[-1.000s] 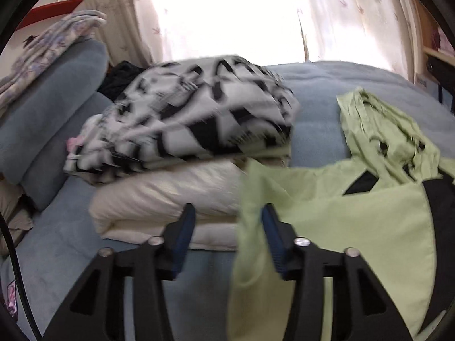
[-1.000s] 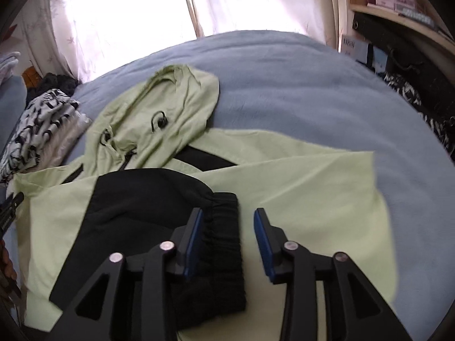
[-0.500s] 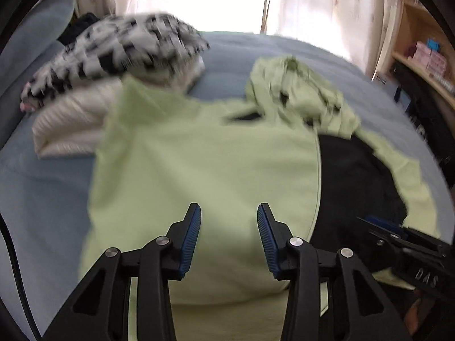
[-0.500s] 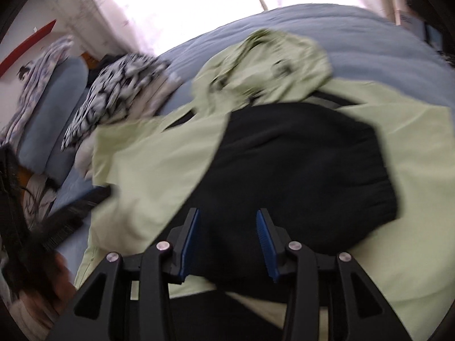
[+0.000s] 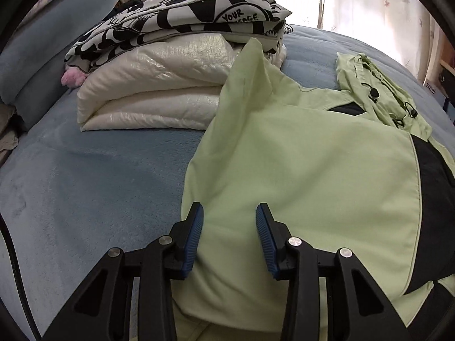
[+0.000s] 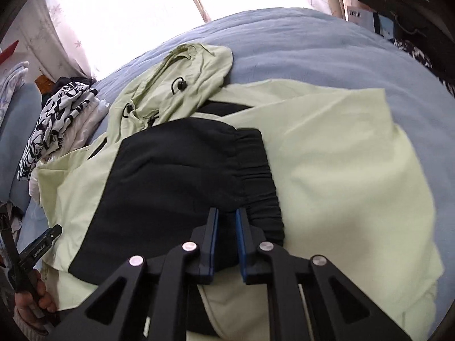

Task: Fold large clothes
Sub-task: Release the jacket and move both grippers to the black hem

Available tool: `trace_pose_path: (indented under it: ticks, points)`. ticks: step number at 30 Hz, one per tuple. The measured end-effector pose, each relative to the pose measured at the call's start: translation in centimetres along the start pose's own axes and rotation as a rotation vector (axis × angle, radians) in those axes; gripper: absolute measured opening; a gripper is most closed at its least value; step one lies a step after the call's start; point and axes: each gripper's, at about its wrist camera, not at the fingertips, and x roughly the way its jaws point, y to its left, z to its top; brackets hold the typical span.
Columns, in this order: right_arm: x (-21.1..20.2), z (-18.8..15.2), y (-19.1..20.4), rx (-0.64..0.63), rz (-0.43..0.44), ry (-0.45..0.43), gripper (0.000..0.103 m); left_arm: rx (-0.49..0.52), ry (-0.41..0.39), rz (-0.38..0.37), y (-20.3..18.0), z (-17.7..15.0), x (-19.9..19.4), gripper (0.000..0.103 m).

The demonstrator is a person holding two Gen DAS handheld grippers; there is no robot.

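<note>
**R pinches black sleeve; L lines up on green edge**

The right gripper (image 6: 227,224) has just been closing and its jaws now stand nearly together on the black cuffed sleeve (image 6: 182,176), fabric bunched betw. the pads. A sec ago it hung open over that cuff, so the grab looks made and the sleeve fold can start.

The left gripper (image 5: 229,228) has swung back w/ jaws narrowed slightly, still apart, the green jacket (image 5: 307,153) panel under them, not pinched.

Jacket edge runs just left of L's near finger; bare blue bedspread (image 5: 85,176) beyond gives room. Ahead-left, the folded stack (image 5: 159,85) touches the jacket's raised corner. Hood (image 6: 182,85) lies ahead of R.
</note>
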Motion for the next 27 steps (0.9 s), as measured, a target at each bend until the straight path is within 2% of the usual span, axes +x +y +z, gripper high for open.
trace_pose_path:
  ticks: [2,4,6,16,27]
  points:
    - [-0.6,-0.1,0.7,-0.006,-0.020,-0.006,0.019,-0.016,0.009,-0.015,0.3,-0.1,-0.5,0.039]
    - [-1.3,-0.4,1.3,-0.009,-0.022,-0.010,0.031,-0.030,0.017,-0.033,0.9,0.2,-0.9,0.039]
    - [-2.0,-0.6,1.7,-0.011,-0.017,-0.012,0.037,-0.031,0.018,-0.043,1.2,0.3,-1.9,0.041]
    - [-7.3,-1.8,3.2,-0.004,0.043,-0.046,0.039,0.003,-0.030,-0.029,2.5,-1.2,-9.1,0.048]
    - [-14.1,-5.3,3.3,-0.001,0.071,-0.091,0.039,0.007,-0.082,-0.025,5.3,-5.1,-17.6,0.052]
